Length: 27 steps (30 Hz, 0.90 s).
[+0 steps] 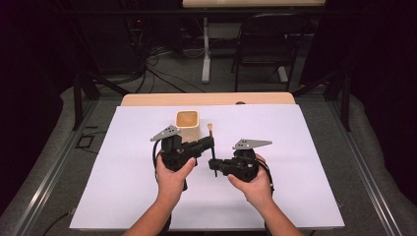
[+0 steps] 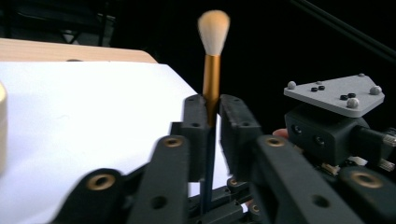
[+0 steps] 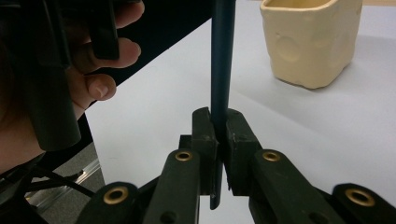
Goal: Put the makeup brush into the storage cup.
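Both hands steady one upright brush (image 1: 212, 147) at table centre. Right gripper (image 1: 217, 166) is closed on its dark lower handle, left gripper (image 1: 211, 143) closed near the gold ferrule. Light, stiff, slim; soft bristles uppermost. Cream cup (image 1: 187, 119) at eleven o'clock.

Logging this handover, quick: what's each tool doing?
Left tool: closed on the brush, near its gold ferrule.
Right tool: closed on the brush's dark handle, lower down.
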Each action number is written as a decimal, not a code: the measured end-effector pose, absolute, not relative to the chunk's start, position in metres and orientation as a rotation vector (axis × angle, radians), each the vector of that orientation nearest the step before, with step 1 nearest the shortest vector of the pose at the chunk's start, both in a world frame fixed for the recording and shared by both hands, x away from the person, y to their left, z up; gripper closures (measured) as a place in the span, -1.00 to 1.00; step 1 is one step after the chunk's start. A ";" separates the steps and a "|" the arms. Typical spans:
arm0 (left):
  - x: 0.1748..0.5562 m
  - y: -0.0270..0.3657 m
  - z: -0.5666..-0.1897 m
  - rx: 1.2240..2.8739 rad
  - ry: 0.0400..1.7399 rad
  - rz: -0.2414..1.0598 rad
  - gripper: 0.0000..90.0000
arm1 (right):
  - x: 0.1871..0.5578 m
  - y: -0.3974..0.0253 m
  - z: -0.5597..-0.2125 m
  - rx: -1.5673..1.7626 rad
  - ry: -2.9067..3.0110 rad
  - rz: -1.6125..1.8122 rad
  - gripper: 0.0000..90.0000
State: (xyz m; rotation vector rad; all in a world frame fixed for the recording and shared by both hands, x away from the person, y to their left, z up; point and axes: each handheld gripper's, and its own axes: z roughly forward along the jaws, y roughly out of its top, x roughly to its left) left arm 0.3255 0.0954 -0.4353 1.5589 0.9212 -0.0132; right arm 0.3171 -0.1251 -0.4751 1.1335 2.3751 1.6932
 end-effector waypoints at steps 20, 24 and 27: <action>0.326 0.102 -0.434 1.595 0.924 0.004 0.40 | 0.312 -0.120 -0.472 1.062 2.391 1.605 0.88; 0.326 0.103 -0.434 1.599 0.917 0.003 0.42 | 0.311 -0.119 -0.473 1.054 2.390 1.614 0.88; 0.326 0.103 -0.434 1.606 0.916 0.004 0.43 | 0.311 -0.119 -0.473 1.050 2.397 1.609 0.88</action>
